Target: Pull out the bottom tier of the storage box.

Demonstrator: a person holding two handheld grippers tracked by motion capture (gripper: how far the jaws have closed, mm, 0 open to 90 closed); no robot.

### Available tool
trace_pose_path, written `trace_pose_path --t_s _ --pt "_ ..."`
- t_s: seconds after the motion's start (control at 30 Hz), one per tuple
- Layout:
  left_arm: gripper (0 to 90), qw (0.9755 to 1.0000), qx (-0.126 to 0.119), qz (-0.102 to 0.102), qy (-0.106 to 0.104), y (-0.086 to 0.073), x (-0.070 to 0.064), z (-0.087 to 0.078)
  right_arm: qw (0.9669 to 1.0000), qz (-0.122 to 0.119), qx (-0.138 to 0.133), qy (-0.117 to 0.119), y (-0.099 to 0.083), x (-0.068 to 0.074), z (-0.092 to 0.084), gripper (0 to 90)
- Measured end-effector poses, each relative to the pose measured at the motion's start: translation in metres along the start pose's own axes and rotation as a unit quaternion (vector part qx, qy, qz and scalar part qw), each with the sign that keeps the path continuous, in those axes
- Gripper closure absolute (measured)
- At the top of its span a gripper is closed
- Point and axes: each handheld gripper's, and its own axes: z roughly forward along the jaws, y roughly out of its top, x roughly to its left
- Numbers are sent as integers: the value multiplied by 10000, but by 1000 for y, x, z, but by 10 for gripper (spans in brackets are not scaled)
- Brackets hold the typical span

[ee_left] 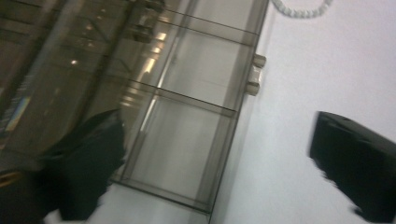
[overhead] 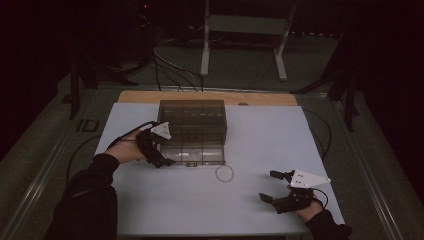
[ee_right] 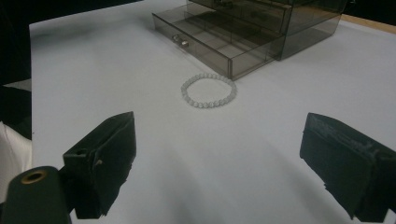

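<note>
While the left hand-held gripper hangs at the front left corner of the smoky clear drawer box, its jaws stand wide apart with nothing between them. They sit just above the bottom drawer, which is pulled out toward the person's side of the bench. From the left gripper view the drawer shows thin dividers splitting it into compartments, and its small twin-knob handle sticks out of the front wall.

Look at the drawer's line: its long axis runs left to right across the bench, parallel to the near edge, and its handle faces the person. In the right gripper view the drawer runs on a diagonal from upper left to lower right, handle on the near face.

Just in front of the drawer's right end lies a pale bead bracelet, flat on the white bench top, a round loop close to the front wall but apart from it.

Over at the near right corner, the right hand-held gripper waits low over the bench, jaws spread wide and empty, pointing left toward the bracelet and well apart from it.
</note>
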Motion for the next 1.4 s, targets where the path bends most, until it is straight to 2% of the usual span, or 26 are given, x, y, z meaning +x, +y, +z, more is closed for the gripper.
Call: trace_pose_path --t_s 0.07,0.17,0.3,0.37,0.43,0.63,0.9,1.13,1.4 --pt "0 9998 -86 -178 26 0 0 -4 10000 2 2 -3 0 0 0 109" --pt "0 9992 -230 -258 224 0 -2 -10 10000 9 4 -5 0 0 0 109" --pt "0 9979 -442 -397 276 0 -5 -18 10000 9 17 -9 0 0 0 109" --pt "0 9977 -416 -464 250 0 -7 -20 10000 10 15 -9 0 0 0 109" --pt "0 9978 -400 -439 306 -1 -10 -22 10000 13 15 -9 0 0 0 109" --pt "0 9947 -677 -642 432 -9 -20 -26 10000 17 12 -9 0 0 0 110" --pt "0 9921 -816 -815 497 -22 -35 -29 10000 17 16 -14 0 0 1 109" --pt "0 9866 -1103 -1002 665 -34 -49 -32 10000 19 26 -18 0 0 1 109" --pt "0 9841 -1227 -1130 611 -42 -68 -24 10000 14 38 -16 0 0 1 109"
